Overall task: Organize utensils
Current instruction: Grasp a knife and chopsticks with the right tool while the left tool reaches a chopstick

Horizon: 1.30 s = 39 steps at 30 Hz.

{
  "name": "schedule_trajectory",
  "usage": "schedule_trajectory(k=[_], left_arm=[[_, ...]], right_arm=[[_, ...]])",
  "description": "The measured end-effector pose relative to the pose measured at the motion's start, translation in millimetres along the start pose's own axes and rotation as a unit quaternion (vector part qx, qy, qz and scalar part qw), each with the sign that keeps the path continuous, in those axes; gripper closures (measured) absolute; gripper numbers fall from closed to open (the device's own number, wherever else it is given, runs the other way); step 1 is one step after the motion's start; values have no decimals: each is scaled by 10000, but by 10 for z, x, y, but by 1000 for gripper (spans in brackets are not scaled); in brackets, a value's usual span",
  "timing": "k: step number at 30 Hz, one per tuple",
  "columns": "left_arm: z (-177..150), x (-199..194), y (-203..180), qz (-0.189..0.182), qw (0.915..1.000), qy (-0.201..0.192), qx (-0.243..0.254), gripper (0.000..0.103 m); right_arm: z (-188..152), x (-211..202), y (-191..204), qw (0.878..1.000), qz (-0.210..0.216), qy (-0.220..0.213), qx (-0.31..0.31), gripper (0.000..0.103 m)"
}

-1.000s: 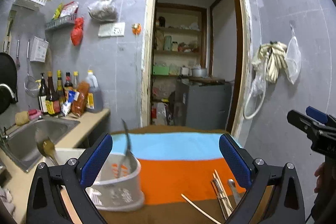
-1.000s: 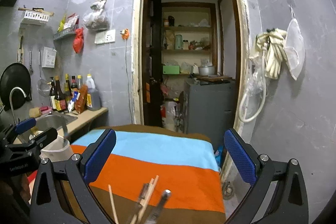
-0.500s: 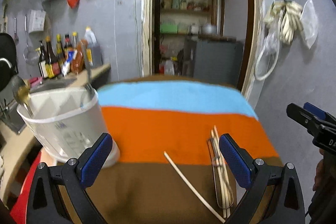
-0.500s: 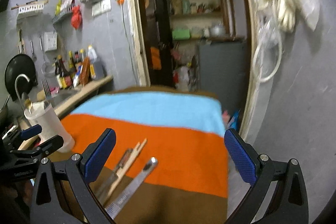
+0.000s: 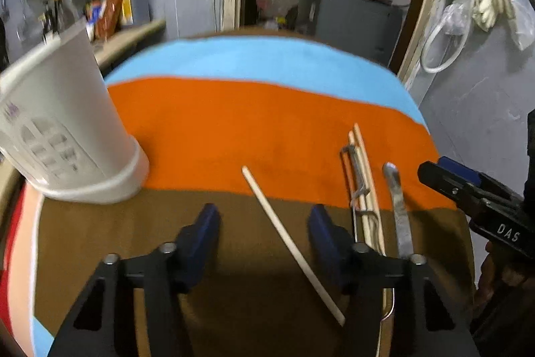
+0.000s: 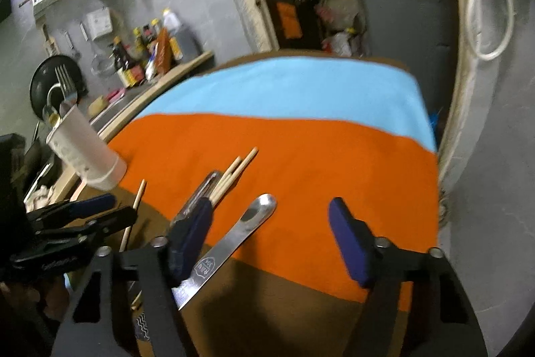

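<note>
Utensil holder (image 6: pixel 85 153): white, upright on the striped worktop (image 5: pixel 267 122); already contains a fork (image 6: pixel 67 87) and a spoon (image 6: pixel 53 117).

Outstanding, lying well right of the holder: single chopstick (image 5: pixel 291 243); chopstick bundle (image 5: pixel 364 176) with a peeler (image 6: pixel 197 196); metal handle (image 6: pixel 234 240).

Left tool (image 5: pixel 264 233): spread, empty, straddling the single chopstick. Right tool (image 6: pixel 271 236): spread, empty, over the metal handle.

Progress, judged: early; most items remain.

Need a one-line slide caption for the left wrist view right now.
Open left gripper straddles a lone chopstick on the striped cloth, white utensil holder to its left.
</note>
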<state>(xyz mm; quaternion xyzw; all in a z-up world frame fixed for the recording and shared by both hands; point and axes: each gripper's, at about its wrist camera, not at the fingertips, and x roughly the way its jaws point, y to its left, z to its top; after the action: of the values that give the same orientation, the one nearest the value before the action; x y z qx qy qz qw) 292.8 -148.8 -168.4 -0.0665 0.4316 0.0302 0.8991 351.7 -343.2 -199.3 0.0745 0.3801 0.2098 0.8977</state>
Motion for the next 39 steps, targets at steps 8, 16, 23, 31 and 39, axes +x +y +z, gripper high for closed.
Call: schedule_trajectory(k=[8,16,23,31,39], left_arm=[[-32,116,61,-137,9992,249,-296,61],[-17,169,106,-188,9989,246,-355,65],[3,165,110,-134,9989,254,-375,73],[39,185,140,-197,9984,312,-431,83],[77,210,255,-541,9951,526,-642,87]], right_arm=[[-173,285,57,9978,364,546,25,59],[-110,410,103,9941,824,697,57,68],[-140,429,121,9920,923,831,249,80],[-177,460,189,9877,1023,1063,513,84],[-42,683,89,9722,1382,1569,1055,88]])
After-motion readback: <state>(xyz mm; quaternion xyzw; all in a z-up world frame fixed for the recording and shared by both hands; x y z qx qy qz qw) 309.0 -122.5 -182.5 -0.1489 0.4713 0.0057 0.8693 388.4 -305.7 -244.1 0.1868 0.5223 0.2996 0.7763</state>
